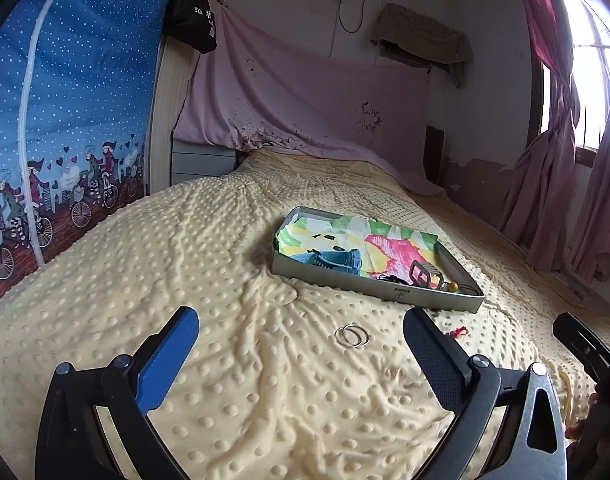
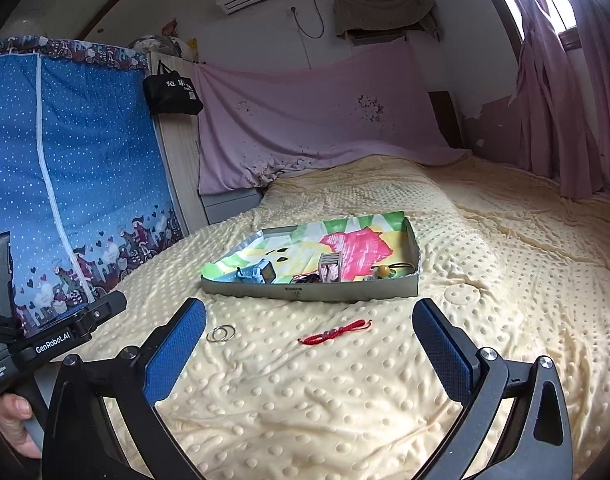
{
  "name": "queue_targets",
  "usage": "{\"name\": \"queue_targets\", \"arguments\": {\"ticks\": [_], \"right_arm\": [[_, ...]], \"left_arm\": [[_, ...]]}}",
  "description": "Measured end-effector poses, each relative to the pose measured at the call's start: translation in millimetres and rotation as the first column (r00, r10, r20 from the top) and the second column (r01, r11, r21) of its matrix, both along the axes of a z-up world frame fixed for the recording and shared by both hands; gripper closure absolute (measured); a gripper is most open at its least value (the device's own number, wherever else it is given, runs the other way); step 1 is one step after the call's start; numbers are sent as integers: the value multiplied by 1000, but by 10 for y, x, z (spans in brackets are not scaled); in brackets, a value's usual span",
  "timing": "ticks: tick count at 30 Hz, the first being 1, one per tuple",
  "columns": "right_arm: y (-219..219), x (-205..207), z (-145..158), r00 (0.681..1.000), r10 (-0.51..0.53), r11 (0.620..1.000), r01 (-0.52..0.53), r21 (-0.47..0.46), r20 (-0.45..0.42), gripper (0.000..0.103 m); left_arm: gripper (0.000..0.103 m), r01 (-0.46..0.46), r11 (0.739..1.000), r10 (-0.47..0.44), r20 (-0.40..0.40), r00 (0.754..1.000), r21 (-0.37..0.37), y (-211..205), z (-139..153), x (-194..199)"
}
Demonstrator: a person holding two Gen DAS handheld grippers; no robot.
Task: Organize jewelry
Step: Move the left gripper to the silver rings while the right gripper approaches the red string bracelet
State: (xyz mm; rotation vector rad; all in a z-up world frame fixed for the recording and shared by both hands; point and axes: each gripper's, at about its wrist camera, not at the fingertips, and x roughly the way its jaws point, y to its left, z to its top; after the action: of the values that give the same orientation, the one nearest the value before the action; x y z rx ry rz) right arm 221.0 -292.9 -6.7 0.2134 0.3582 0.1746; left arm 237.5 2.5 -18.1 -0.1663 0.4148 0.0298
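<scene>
Two silver hoop rings (image 1: 351, 335) lie on the yellow dotted blanket, just ahead of my open, empty left gripper (image 1: 301, 334); they also show in the right wrist view (image 2: 221, 333). A red cord bracelet (image 2: 335, 331) lies on the blanket ahead of my open, empty right gripper (image 2: 309, 328); only a bit of it shows in the left wrist view (image 1: 459, 333). Beyond both stands a shallow grey tray (image 1: 401, 292) (image 2: 305, 292) lined with bright paper. It holds hair clips, a dark tangle and a yellow bead.
The yellow blanket (image 2: 505, 280) covers the whole bed. A blue fabric wardrobe (image 1: 65, 120) stands along the left side. Pink curtains (image 2: 565, 100) hang at the right by the window. A pink cloth covers the headboard.
</scene>
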Motion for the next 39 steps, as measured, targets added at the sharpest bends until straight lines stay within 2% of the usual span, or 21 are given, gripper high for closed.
{"name": "queue_targets", "arguments": {"ticks": [9,19,28,34,37,39], "right_arm": [[110,-37,-58,999,1,1000,-2,-18,-38,1],[122,213,-134,998,-5,999,2,-50,-63,1],[76,592,-290,992,12,998,-19,-56,-126,1],[49,850,-399,985,48,997,-58,-58,-167,2],[56,940,-441,982,65,995,-77,-62,-178,6],[61,1018,-480,978,77,994,-90,-59,-194,17]], "left_arm": [[0,-5,1000,5,5,1000,31,50,19,-93],[0,20,997,-18,-22,1000,80,-19,-60,149],[0,121,986,-104,-142,984,112,-117,-227,554],[1,184,976,-162,-175,971,117,-209,-320,735],[8,222,966,-197,-182,963,130,-293,-341,804],[15,243,960,-215,-194,957,136,-342,-364,855]]}}
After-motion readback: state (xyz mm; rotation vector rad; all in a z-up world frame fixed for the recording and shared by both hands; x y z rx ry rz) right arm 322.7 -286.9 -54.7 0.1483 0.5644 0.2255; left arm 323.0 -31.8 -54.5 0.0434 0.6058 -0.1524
